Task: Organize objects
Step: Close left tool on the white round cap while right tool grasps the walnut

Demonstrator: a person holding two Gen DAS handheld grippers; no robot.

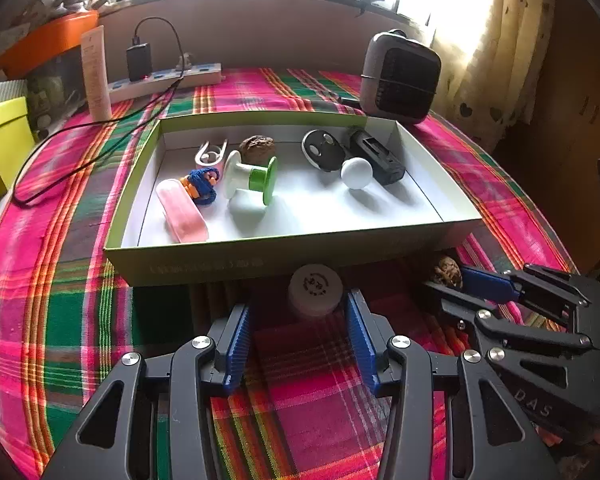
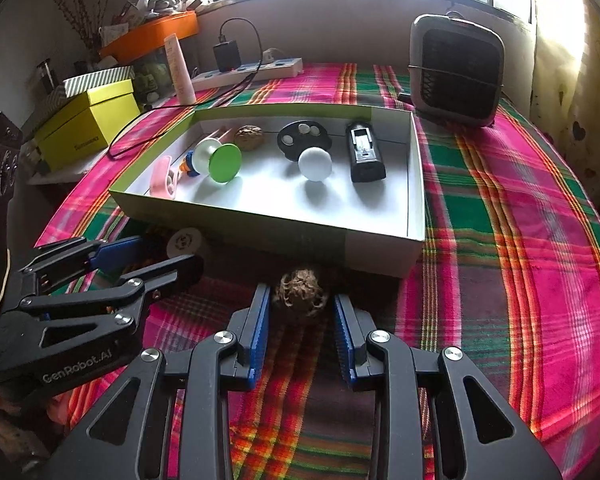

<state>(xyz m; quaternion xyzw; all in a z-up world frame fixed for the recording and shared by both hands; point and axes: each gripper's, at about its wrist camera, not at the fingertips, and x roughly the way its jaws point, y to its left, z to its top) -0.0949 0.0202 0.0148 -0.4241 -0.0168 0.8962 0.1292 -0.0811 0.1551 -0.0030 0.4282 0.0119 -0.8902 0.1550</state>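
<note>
L gripper nearest us: jaws spread, straddling white cap w/o touching, far as we can tell. R gripper likewise spread, walnut between pads, not pinched.

Our read: both items lie on plaid cloth just outside box front wall, so we line up both for pickup at once.

Looks: box shallow, green outside, white inside, already holds sorted bits. Cap round, pale, embossed top. Walnut brown, wrinkled.
</note>
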